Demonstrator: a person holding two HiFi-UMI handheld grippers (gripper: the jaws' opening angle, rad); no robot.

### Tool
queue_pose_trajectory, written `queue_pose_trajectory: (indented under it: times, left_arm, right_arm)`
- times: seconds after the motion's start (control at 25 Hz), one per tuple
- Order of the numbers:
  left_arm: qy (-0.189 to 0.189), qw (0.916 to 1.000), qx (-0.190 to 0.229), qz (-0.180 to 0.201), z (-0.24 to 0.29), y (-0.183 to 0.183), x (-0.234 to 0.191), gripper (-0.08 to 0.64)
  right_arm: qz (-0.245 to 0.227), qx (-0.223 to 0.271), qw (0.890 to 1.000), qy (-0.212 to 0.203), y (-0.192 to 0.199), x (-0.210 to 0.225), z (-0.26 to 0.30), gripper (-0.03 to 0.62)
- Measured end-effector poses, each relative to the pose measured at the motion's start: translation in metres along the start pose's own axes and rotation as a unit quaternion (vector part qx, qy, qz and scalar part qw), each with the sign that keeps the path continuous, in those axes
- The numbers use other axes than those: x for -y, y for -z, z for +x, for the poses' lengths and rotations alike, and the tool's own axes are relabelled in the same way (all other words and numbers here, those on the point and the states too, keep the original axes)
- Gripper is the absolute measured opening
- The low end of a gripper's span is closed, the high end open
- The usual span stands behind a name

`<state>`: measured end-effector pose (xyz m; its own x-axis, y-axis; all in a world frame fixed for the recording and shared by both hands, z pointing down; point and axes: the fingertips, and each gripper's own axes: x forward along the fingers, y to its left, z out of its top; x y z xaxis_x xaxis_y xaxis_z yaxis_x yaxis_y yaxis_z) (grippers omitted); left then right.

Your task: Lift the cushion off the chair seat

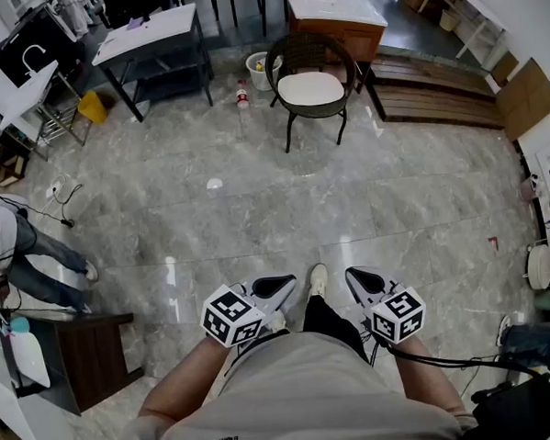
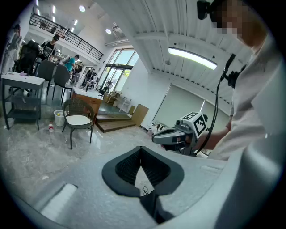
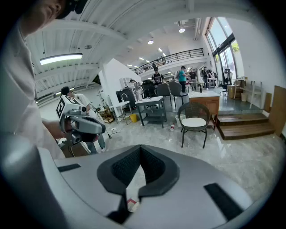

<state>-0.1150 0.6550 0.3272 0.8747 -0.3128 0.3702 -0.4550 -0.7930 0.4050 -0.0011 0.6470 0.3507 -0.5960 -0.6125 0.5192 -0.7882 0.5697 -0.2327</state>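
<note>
A dark wicker chair stands far off across the marble floor, with a white cushion lying flat on its seat. The left gripper view also has the chair and cushion, and the right gripper view has the chair and cushion. My left gripper and right gripper are held close to my body, side by side, well short of the chair. Both have their jaws shut with nothing between them, and each gripper view shows the tips meeting.
Around the chair are a white bin, a bottle, a grey table, a wooden cabinet and low wooden steps. A seated person and a dark side table are at my left. Cables lie at the right.
</note>
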Motion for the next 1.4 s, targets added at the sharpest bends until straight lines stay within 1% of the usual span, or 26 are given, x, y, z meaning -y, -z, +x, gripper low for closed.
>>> queue_pose_trajectory:
  times: [0.2,0.4,0.56,0.64,0.76,0.84,0.88,1.0,1.08,1.24,1.4]
  left_arm:
    - [-0.027,0.9996,0.003,-0.009,-0.001,-0.006,-0.023,0.008]
    - [-0.029,0.9995,0.000,-0.010,0.022,-0.026,-0.034,0.008]
    - [-0.022,0.9997,-0.012,-0.002,0.062,-0.041,-0.049,0.008]
    - [-0.021,0.9996,-0.017,0.005,0.087,-0.054,-0.056,0.008]
    - [-0.027,0.9992,-0.013,0.026,0.121,-0.084,-0.064,0.009]
    - [-0.032,0.9988,-0.013,0.034,0.141,-0.101,-0.072,0.009]
    - [-0.033,0.9989,-0.013,0.032,0.150,-0.109,-0.075,0.009]
    - [-0.035,0.9992,-0.005,0.018,0.176,-0.131,-0.086,0.011]
    - [-0.038,0.9992,-0.005,0.010,0.191,-0.145,-0.096,0.020]
    - [-0.040,0.9991,-0.012,-0.005,0.207,-0.157,-0.117,0.031]
    - [-0.032,0.9993,-0.015,-0.012,0.219,-0.169,-0.158,0.031]
  right_arm:
    - [-0.018,0.008,1.000,-0.013,-0.015,0.006,0.016,0.012]
    - [-0.021,0.014,1.000,-0.019,-0.034,0.039,0.024,0.012]
    - [-0.010,0.014,1.000,-0.015,-0.039,0.083,0.031,0.014]
    - [-0.001,0.018,1.000,-0.015,-0.044,0.109,0.034,0.014]
    - [-0.007,0.033,0.999,-0.023,-0.067,0.147,0.038,0.017]
    - [-0.010,0.041,0.999,-0.031,-0.082,0.170,0.042,0.018]
    - [-0.011,0.043,0.998,-0.034,-0.087,0.180,0.042,0.023]
    - [-0.018,0.041,0.998,-0.043,-0.096,0.210,0.046,0.071]
    - [-0.010,0.036,0.998,-0.046,-0.101,0.232,0.055,0.094]
    - [0.017,0.030,0.998,-0.050,-0.106,0.259,0.077,0.104]
    - [0.039,0.033,0.997,-0.054,-0.124,0.278,0.116,0.104]
